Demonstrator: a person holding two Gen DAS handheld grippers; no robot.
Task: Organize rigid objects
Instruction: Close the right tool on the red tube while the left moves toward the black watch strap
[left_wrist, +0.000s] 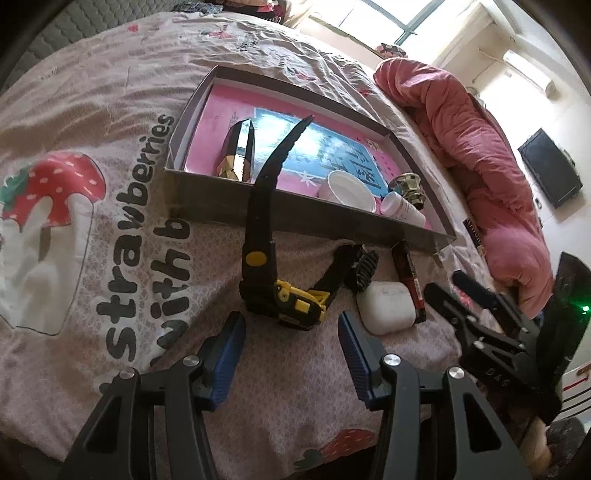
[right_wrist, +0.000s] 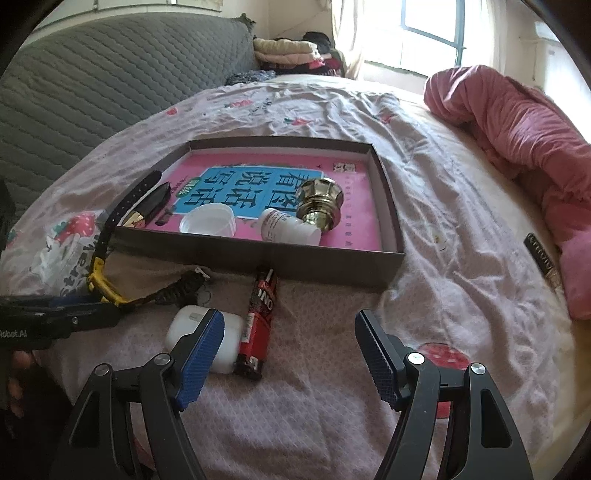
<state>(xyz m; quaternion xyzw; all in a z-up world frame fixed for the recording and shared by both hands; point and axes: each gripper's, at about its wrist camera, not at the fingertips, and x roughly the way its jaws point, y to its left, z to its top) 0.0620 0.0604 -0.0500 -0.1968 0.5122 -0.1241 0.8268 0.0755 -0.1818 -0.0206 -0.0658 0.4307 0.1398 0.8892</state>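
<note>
A: Entry. Shallow cardboard box (right_wrist: 266, 258) sits on the bedsheet (right_wrist: 332, 424), already holding a gold-and-black faceted bottle (left_wrist: 238, 155), white cap (right_wrist: 208, 221), white pill bottle (right_wrist: 284, 229) and brass knob (right_wrist: 319, 203). Still outside, along its near wall: the black-and-yellow watch (left_wrist: 291, 299), white earbud case (right_wrist: 199, 332), red tube (right_wrist: 258, 325).

B: Gripper states?

A: Left gripper (left_wrist: 291, 354) spread wide, nothing between the pads, lined up just short of the watch body. Right gripper (right_wrist: 290, 354) likewise spread and empty; its left fingertip overlaps the earbud case in view, but I cannot tell if it touches.

B: Handling, largest first.

A: Watch: judged moderately heavy at the case, rigid there, but the straps are flexible. One strap leans up over the box wall, the other trails toward a small dark ridged object (left_wrist: 365, 267) I can't identify. Grip the yellow-trimmed case across its sides; a strap grip would let it swing.

B: Earbud case?

A: Light, hard, glossy, rounded, so likely slippery. Pinch across the flat faces, centred.

B: Tube?

A: Light, stiff, slim; lies touching or just beside the earbud case. Take mid-length, across the narrow width. It may roll.
</note>
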